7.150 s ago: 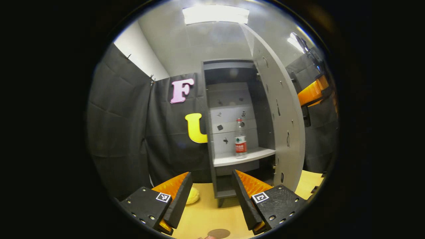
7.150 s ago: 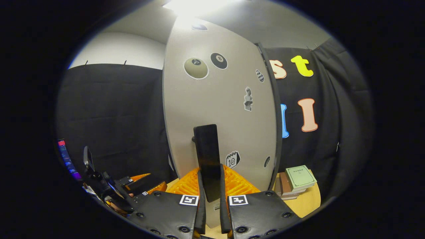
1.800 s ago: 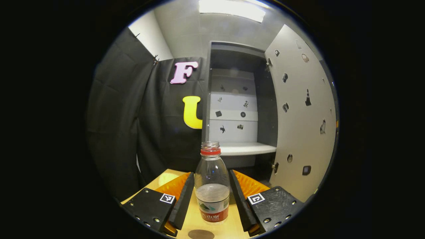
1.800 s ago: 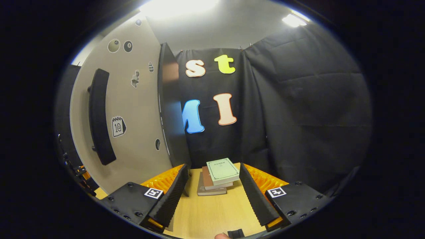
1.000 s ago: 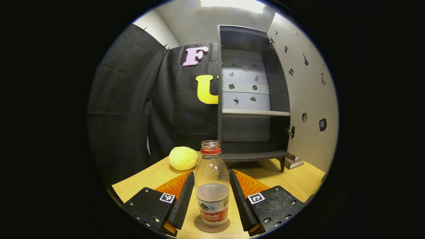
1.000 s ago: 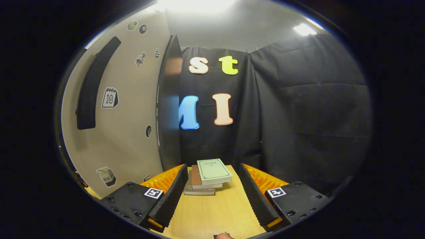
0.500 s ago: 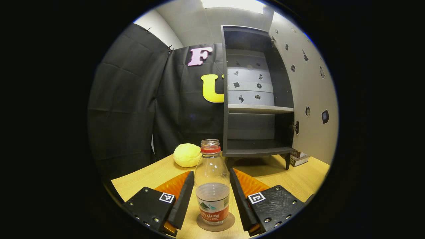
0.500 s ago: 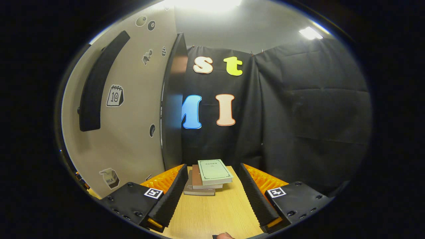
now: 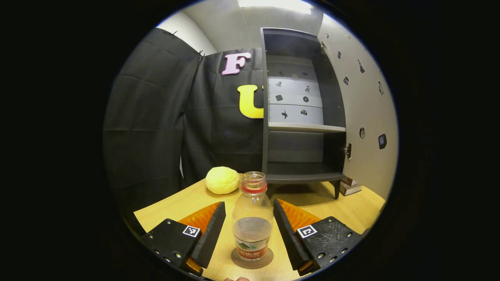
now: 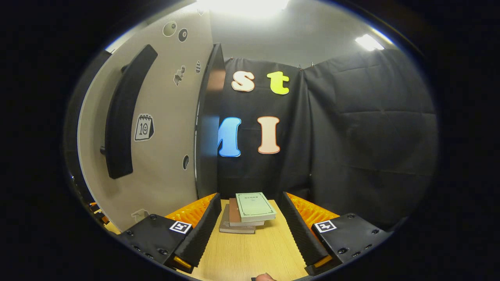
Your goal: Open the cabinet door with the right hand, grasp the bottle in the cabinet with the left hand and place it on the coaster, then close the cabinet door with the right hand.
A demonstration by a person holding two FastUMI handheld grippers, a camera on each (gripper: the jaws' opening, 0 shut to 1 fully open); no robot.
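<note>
Bottle (image 9: 252, 222) is down on the coaster (image 9: 251, 258) now, standing upright on the round brown disc, so I'd say the placing step is basically done. The left hand-held gripper (image 9: 247, 230) has its fingers spread to either side of the bottle with a visible gap on both sides, so it's let go. The right hand-held gripper (image 10: 247, 224) is wide open too, holding nothing, pointed at a stack of books (image 10: 246, 216) on the worktop (image 10: 250, 249).

Next up should be backing the left one straight out without clipping the bottle, then the right going for the long dark bar handle (image 10: 124, 113) on the open cabinet door (image 10: 164, 117) to swing it shut.

Bottle is clear ribbed plastic, no cap, red neck ring, a bit of water inside, probably light and tippy. The cabinet (image 9: 302, 113) is matte grey board and the worktop is pale wood grain.
</note>
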